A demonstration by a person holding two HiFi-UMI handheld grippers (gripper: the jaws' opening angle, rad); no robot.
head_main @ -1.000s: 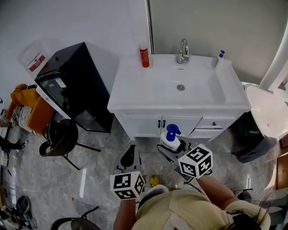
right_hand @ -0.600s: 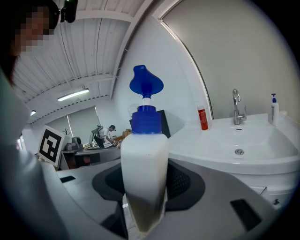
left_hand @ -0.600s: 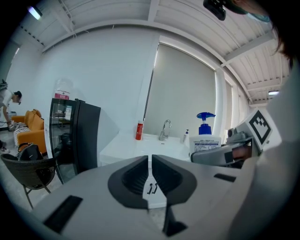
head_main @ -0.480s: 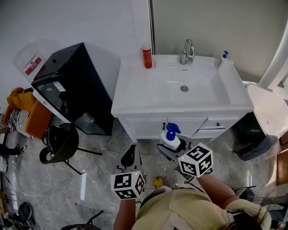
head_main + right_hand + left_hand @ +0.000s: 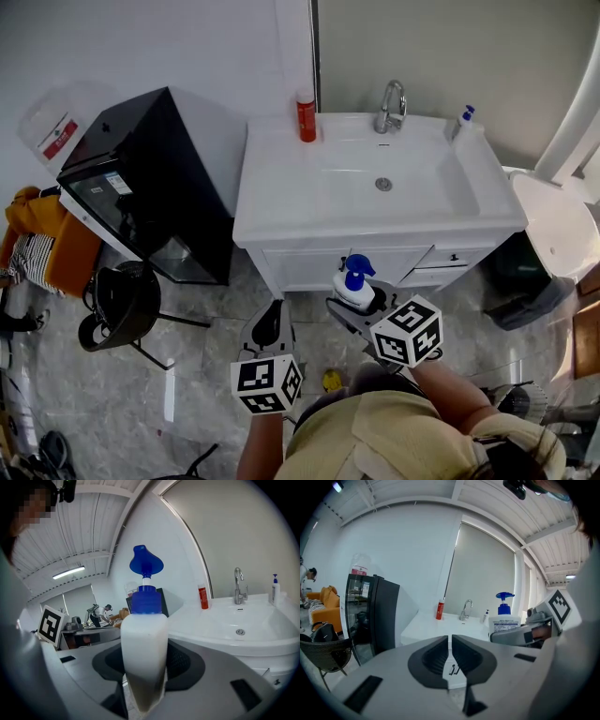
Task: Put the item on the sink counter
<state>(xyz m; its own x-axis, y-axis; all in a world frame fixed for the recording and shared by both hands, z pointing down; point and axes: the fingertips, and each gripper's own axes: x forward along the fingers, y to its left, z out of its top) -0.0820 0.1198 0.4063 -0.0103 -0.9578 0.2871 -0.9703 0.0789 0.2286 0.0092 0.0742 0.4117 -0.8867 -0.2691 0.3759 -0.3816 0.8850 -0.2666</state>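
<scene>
One white pump bottle (image 5: 354,287) with a blue pump head, upright and gripped by the right gripper (image 5: 356,302), jaws spread wide and pressed on both flanks of its lower body. Held in the air over the grey floor (image 5: 206,375), at 6 o'clock of the sink counter (image 5: 281,202), in front of the white cabinet doors (image 5: 323,264) beneath it and well clear of the counter top.

At 8 o'clock of the bottle, the left gripper (image 5: 269,323), pointing toward the counter, jaws drawn together to a thin slit with nothing between them.

On the white counter, from 11 o'clock round to 1 o'clock:
- red bottle (image 5: 306,116), upright at the back left corner, against the wall;
- chrome faucet (image 5: 391,105) at 12 o'clock of the sunken basin (image 5: 412,187), drain in the basin's middle;
- small bottle (image 5: 460,122) with a blue top, upright at the back right corner.

At 9 o'clock of the counter, just beside it, a tall black cabinet (image 5: 141,178) with a glass front. At 7 o'clock of that, a black chair (image 5: 122,305) on thin legs, and farther out toward 9 o'clock an orange sofa (image 5: 47,246) at the picture's edge. At 4 o'clock of the counter, a dark bin (image 5: 520,286) on the floor.
</scene>
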